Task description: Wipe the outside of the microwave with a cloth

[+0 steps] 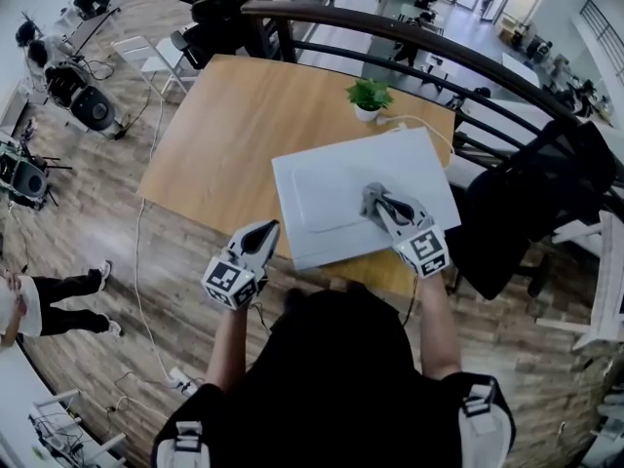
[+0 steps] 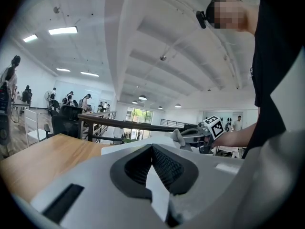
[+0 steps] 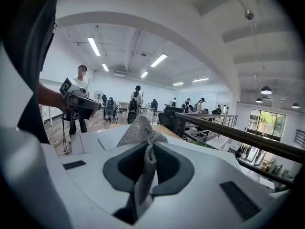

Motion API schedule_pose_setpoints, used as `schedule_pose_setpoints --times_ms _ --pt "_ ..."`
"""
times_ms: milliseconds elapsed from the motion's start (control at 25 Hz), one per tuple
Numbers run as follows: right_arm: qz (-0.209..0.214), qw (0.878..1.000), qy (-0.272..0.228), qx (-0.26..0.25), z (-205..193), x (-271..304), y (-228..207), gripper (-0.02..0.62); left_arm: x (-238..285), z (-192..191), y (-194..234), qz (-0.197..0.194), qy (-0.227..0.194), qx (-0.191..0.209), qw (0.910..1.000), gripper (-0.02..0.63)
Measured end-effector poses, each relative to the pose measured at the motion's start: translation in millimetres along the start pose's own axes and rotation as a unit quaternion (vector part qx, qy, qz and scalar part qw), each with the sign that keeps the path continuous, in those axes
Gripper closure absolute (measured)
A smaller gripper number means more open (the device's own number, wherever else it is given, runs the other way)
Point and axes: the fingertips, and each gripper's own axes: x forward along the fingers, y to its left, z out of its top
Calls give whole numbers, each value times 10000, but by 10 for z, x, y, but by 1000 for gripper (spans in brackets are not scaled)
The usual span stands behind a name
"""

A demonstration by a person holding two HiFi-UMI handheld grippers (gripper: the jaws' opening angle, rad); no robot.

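Observation:
The white microwave (image 1: 327,178) stands on a wooden table (image 1: 219,135), and the head view looks down on its top. My right gripper (image 1: 382,206) rests over the right part of that top, shut on a grey cloth (image 1: 371,198). In the right gripper view the cloth (image 3: 140,132) sticks up bunched from between the jaws. My left gripper (image 1: 265,230) hovers at the microwave's front left corner, jaws closed with nothing held. The left gripper view looks across the microwave top (image 2: 138,144) to the right gripper (image 2: 190,136) and its cloth (image 2: 178,138).
A small potted plant (image 1: 369,97) stands behind the microwave, with a white cable (image 1: 421,121) beside it. A dark railing (image 1: 439,57) runs behind the table. A black chair (image 1: 526,203) stands to the right. A person (image 1: 49,300) is on the floor at far left.

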Motion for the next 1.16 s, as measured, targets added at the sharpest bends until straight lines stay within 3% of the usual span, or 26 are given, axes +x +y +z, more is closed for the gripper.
schedule_pose_setpoints --times_ms 440,1000,1160 --pt "115 9998 -4 -191 -246 -467 -471 568 455 60 -340 368 -1 43 9993 603" --pt "580 9973 -269 -350 -202 -594 -414 568 502 20 -738 643 261 3 9976 603" --pt "660 9966 -323 -370 -198 -615 -386 568 552 83 -794 628 94 58 9980 603"
